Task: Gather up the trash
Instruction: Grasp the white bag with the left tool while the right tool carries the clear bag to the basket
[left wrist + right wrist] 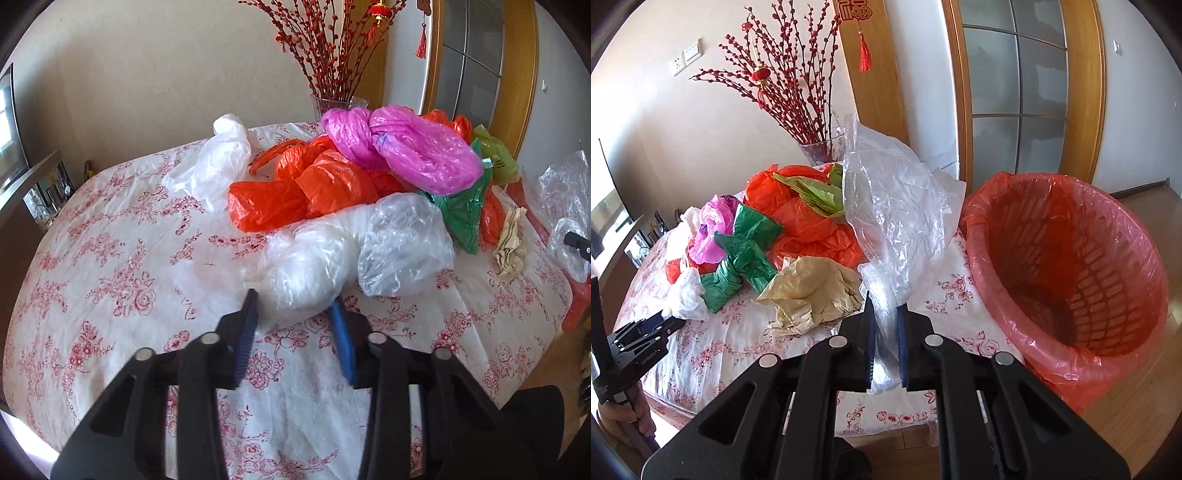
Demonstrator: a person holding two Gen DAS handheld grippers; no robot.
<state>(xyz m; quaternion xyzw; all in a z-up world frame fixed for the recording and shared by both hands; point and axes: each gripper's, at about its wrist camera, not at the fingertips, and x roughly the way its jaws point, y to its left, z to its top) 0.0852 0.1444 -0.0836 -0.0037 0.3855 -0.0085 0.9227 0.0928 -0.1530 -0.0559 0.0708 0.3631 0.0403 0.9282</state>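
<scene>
A heap of crumpled plastic bags lies on the flowered tablecloth (110, 258): orange bags (295, 188), a pink bag (417, 155), a green bag (461, 214) and a puffy white bag (306, 269) nearest me. My left gripper (294, 300) stands open, and the white bag's near edge bulges between its blue fingertips (253, 299). My right gripper (886, 308) is shut on a clear plastic bag (897, 199) that stands up above the table edge. A mesh bin with a red liner (1071, 258) sits just right of it. Beside the right gripper lies crumpled beige paper (816, 291).
A glass vase of red branches (820, 147) stands at the table's far side, behind the heap. Another white bag (218, 158) lies far left of the pile. A wooden-framed glass door (1015, 92) is behind the bin. A hand (624, 410) holds the left gripper's handle.
</scene>
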